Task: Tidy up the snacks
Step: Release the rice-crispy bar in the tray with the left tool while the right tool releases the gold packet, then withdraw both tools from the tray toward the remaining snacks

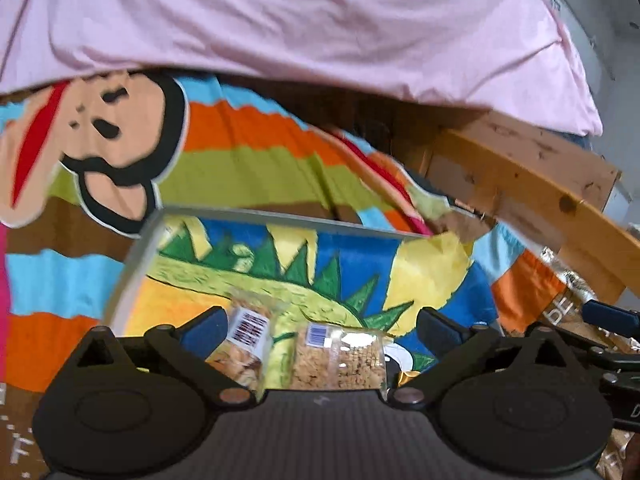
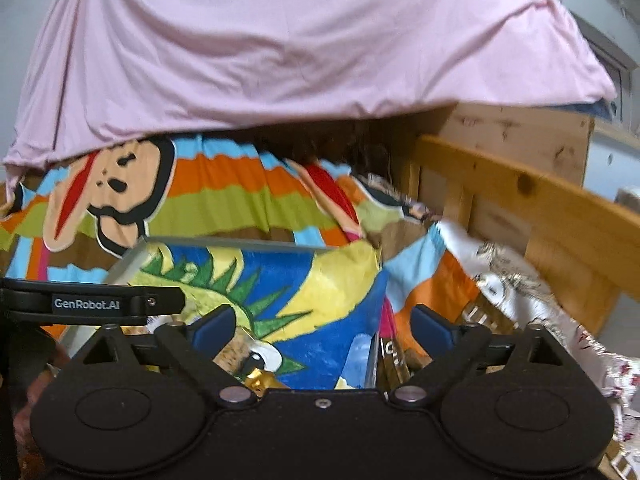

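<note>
Both grippers, left (image 1: 320, 326) and right (image 2: 322, 326), have jaws wide apart, gripping nothing. Two clear snack packs (image 1: 304, 350) lie in the dinosaur-print box (image 1: 360, 256), lower centre of the frame.

Two snack packs (image 1: 256, 344) (image 1: 340, 360) side by side in the box (image 1: 280, 216), near. Blanket (image 1: 248, 160) behind it; wooden rail (image 1: 540, 196) far right.
</note>
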The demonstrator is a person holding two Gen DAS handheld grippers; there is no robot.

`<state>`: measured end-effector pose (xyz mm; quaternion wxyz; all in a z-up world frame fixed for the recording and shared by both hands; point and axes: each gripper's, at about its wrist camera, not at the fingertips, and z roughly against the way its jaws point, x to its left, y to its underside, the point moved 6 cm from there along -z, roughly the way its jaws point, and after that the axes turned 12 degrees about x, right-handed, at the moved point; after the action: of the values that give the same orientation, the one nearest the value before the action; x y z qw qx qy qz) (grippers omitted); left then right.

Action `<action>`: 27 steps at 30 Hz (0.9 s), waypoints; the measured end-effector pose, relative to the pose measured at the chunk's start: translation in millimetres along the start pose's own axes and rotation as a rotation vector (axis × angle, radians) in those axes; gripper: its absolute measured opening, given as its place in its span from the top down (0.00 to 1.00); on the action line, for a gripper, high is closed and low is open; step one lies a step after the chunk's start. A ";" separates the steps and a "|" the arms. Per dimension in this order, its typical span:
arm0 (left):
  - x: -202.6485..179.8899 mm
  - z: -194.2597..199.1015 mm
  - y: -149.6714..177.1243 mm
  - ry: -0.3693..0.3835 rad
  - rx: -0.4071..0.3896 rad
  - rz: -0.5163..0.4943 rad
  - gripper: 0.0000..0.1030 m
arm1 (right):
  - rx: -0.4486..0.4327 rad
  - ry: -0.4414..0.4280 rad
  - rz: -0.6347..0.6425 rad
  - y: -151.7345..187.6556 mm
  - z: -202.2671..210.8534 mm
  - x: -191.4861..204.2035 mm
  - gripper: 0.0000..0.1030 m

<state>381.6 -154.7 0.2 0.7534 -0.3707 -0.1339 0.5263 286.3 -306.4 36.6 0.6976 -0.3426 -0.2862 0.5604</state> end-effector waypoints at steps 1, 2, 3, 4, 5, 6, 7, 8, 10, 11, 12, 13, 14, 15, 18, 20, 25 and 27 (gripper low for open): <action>1.6 7.7 0.8 -0.005 -0.013 -0.001 0.01 | -0.013 -0.002 0.000 -0.2 6.8 1.5 0.02; 2.9 14.5 2.0 -0.010 -0.024 -0.002 0.01 | -0.025 -0.003 -0.001 -0.2 12.9 2.8 0.01; 4.4 21.7 4.2 -0.017 -0.035 -0.003 0.01 | -0.035 -0.005 -0.001 0.1 18.9 4.4 0.01; 6.1 29.3 6.8 -0.027 -0.046 -0.005 0.01 | -0.044 -0.009 0.001 0.5 25.4 6.6 0.01; 7.5 36.0 9.9 -0.036 -0.053 -0.006 0.01 | -0.051 -0.012 0.002 1.3 31.0 8.7 0.01; 9.0 43.1 13.6 -0.046 -0.057 -0.007 0.01 | -0.059 -0.015 0.003 2.6 36.9 10.6 0.01; 10.4 49.0 17.4 -0.058 -0.057 -0.006 0.01 | -0.068 -0.017 0.004 4.2 43.4 12.8 0.01; 11.7 54.7 21.2 -0.068 -0.055 -0.004 0.01 | -0.074 -0.019 0.006 5.8 48.8 14.6 0.01; 14.3 67.1 29.6 -0.081 -0.056 0.000 0.01 | -0.083 -0.022 0.007 10.5 59.6 17.9 0.01; 15.4 72.9 33.5 -0.088 -0.058 0.001 0.01 | -0.087 -0.023 0.007 13.3 65.1 19.4 0.01; 16.7 79.2 37.5 -0.093 -0.061 -0.001 0.01 | -0.088 -0.025 0.006 16.1 70.0 21.4 0.01; 18.2 85.7 42.2 -0.100 -0.064 -0.004 0.01 | -0.088 -0.029 0.004 19.2 75.2 23.5 0.01; 19.8 91.5 46.2 -0.110 -0.067 -0.004 0.01 | -0.090 -0.034 0.000 22.7 80.6 25.7 0.01; 21.5 97.4 50.7 -0.119 -0.070 -0.003 0.01 | -0.091 -0.038 -0.002 25.9 85.2 27.9 0.01; 28.2 117.3 67.1 -0.145 -0.087 0.001 0.01 | -0.092 -0.046 0.004 37.6 99.8 36.7 0.01; 33.5 129.1 77.7 -0.160 -0.086 0.009 0.00 | -0.092 -0.045 0.016 45.6 108.7 43.2 0.01; 49.3 154.8 105.6 -0.173 -0.071 0.080 0.00 | -0.089 -0.057 0.018 63.3 127.4 55.3 0.01; 54.7 163.0 116.5 -0.180 -0.069 0.098 0.00 | -0.081 -0.071 0.014 71.0 132.2 60.9 0.01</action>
<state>226.7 -17.9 20.8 0.6987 -0.3536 -0.2008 0.5886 153.8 -216.3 60.3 0.6687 -0.3524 -0.3307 0.5651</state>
